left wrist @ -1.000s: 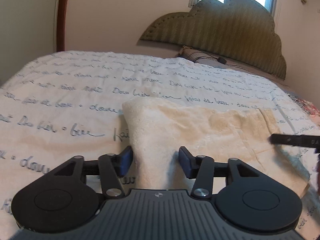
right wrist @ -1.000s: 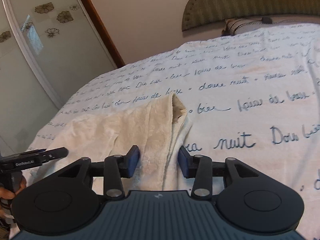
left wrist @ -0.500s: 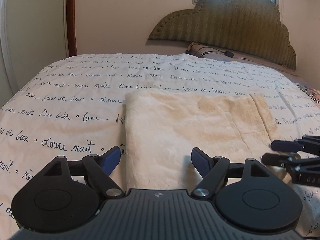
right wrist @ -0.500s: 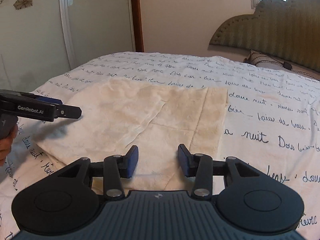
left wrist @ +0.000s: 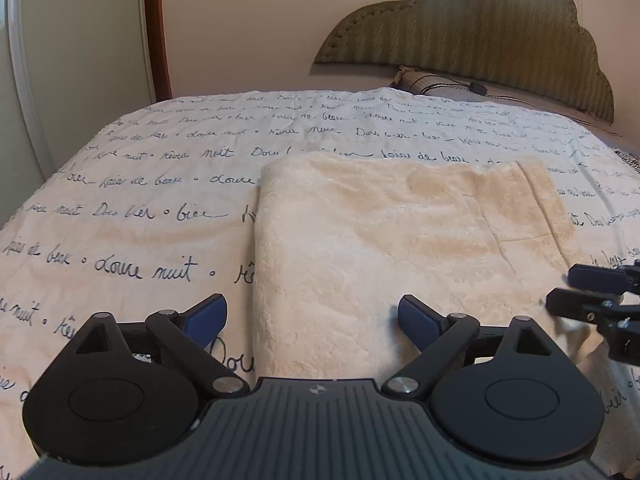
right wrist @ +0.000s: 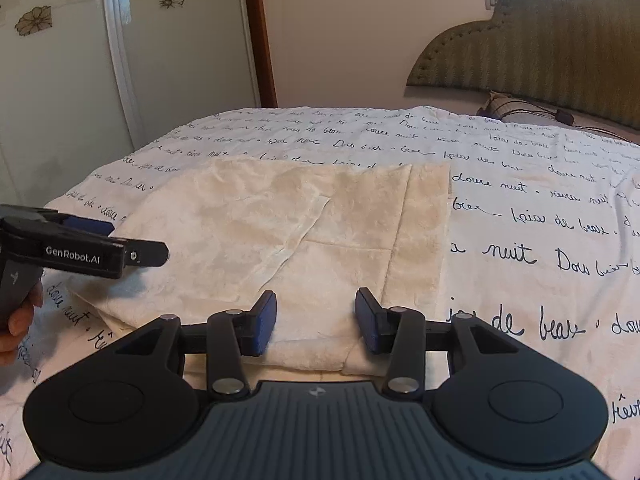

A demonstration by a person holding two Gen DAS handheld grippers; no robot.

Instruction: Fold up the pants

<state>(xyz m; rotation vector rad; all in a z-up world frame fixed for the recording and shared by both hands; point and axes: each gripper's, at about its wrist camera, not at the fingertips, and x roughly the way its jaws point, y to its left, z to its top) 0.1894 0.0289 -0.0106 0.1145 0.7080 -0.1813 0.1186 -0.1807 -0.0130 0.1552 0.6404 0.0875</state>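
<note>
Your cream pants [left wrist: 400, 236] lie folded into a flat rectangle in the middle of the frame, on the bedspread [left wrist: 132, 208] printed with dark script. In the left wrist view your left gripper [left wrist: 312, 316] sits at the bottom centre and its jaws have just been opening. They now stand wide apart with nothing pinched, the left blue pad over the bedspread and the right one over the near edge of the pants. At the right edge of that frame you can see your right gripper [left wrist: 560, 294] poking in above the pants' lower right corner.

In the right wrist view, your right gripper [right wrist: 316, 320] is at the bottom centre, its pads partly apart over the near hem. They hold no cloth. The left gripper [right wrist: 132, 246] reaches in from the left edge, beside the pants' left side, with your hand [right wrist: 18, 322] under it. The padded headboard [right wrist: 540, 48] fills the upper right.
</note>
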